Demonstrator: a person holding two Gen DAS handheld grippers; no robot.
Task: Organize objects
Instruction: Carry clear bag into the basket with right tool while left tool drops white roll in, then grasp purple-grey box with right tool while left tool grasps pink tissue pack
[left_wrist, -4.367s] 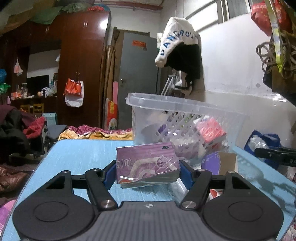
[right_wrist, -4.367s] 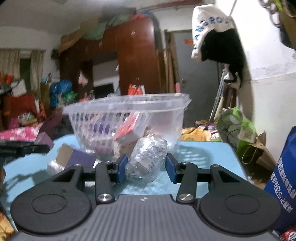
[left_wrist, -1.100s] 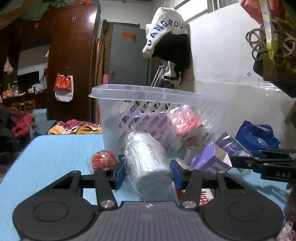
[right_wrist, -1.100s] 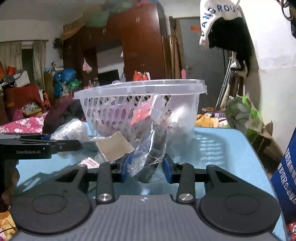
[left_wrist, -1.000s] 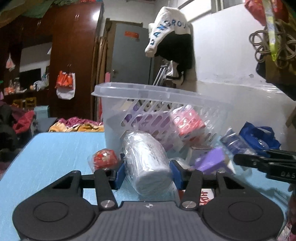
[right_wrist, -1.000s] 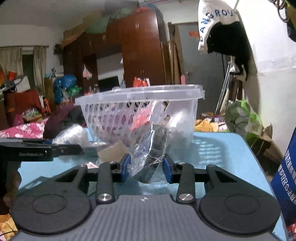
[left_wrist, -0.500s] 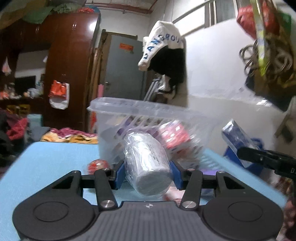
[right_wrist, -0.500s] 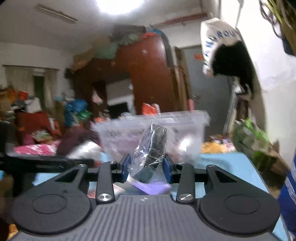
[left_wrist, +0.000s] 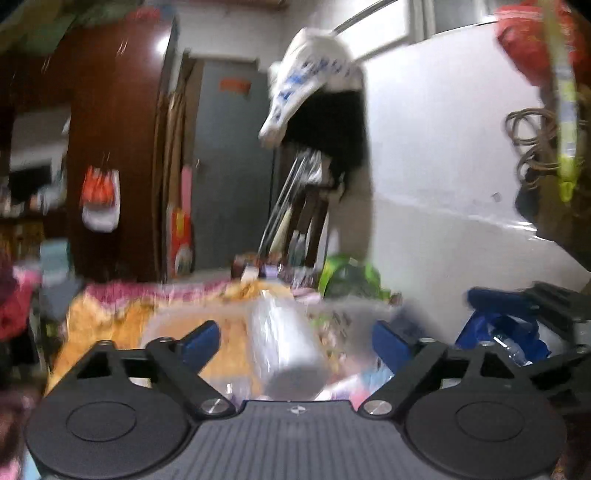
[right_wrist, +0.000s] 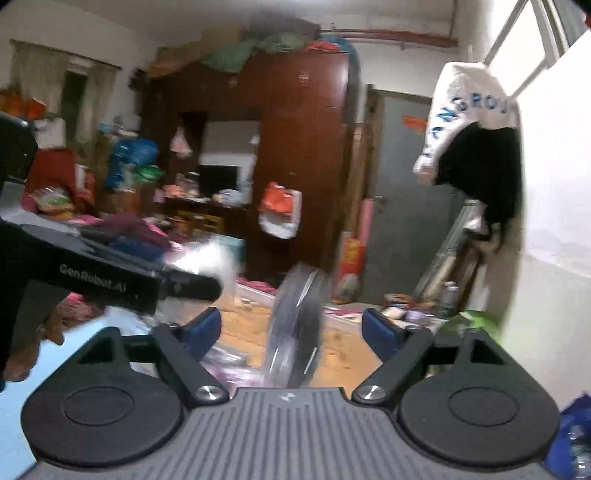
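The left wrist view is blurred. My left gripper (left_wrist: 295, 328) has its jaws opening wide, and the white plastic-wrapped roll (left_wrist: 286, 350) hangs loose between them, touching neither blue pad. Below it the clear plastic basket (left_wrist: 159, 325) shows as a blur with packets inside. In the right wrist view my right gripper (right_wrist: 291, 315) is also opening. The dark item in clear wrap (right_wrist: 299, 325) stands free between its pads, over the basket's contents (right_wrist: 229, 369). The left gripper's body (right_wrist: 110, 280) crosses the left side of that view.
A hand (right_wrist: 26, 354) holds the left gripper over the blue table (right_wrist: 18, 424). A white wall (left_wrist: 443, 166) with hanging bags (left_wrist: 546, 147) runs along the right. Behind the table are a brown wardrobe (right_wrist: 303, 147) and a grey door (left_wrist: 229, 147).
Both grippers rose from table level to above the basket. Their jaws spread apart, and the white roll and the wrapped dark item came free of the pads.
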